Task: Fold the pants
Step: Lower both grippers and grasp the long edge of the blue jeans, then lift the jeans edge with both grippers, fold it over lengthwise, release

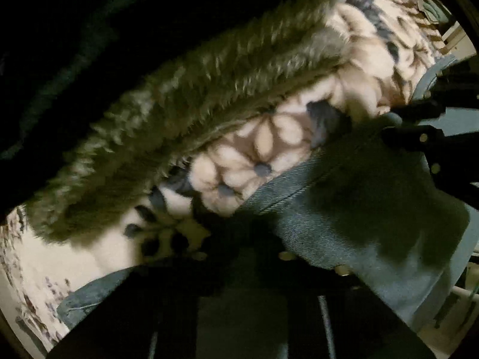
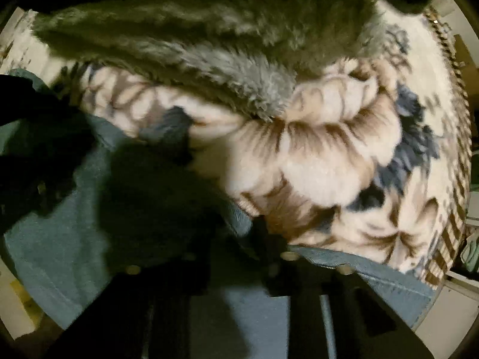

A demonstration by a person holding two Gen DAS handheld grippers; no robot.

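Observation:
Blue denim pants [image 1: 344, 209] lie over a floral blanket. In the left wrist view my left gripper [image 1: 239, 257] sits low in the frame, dark and in shadow, its fingers closed on the denim edge. My right gripper [image 1: 419, 131] shows at the right, pressed onto the same pants. In the right wrist view the pants [image 2: 74, 239] spread left and below, and my right gripper [image 2: 239, 251] holds the hem between its fingers. My left gripper [image 2: 39, 137] shows dark at the left edge on the denim.
A cream blanket with brown and blue flowers [image 2: 344, 155] covers the bed [image 1: 254, 155]. A grey-green furry throw [image 1: 179, 95] lies across the far side [image 2: 209, 36]. The bed's edge and floor show at the right [image 2: 455, 293].

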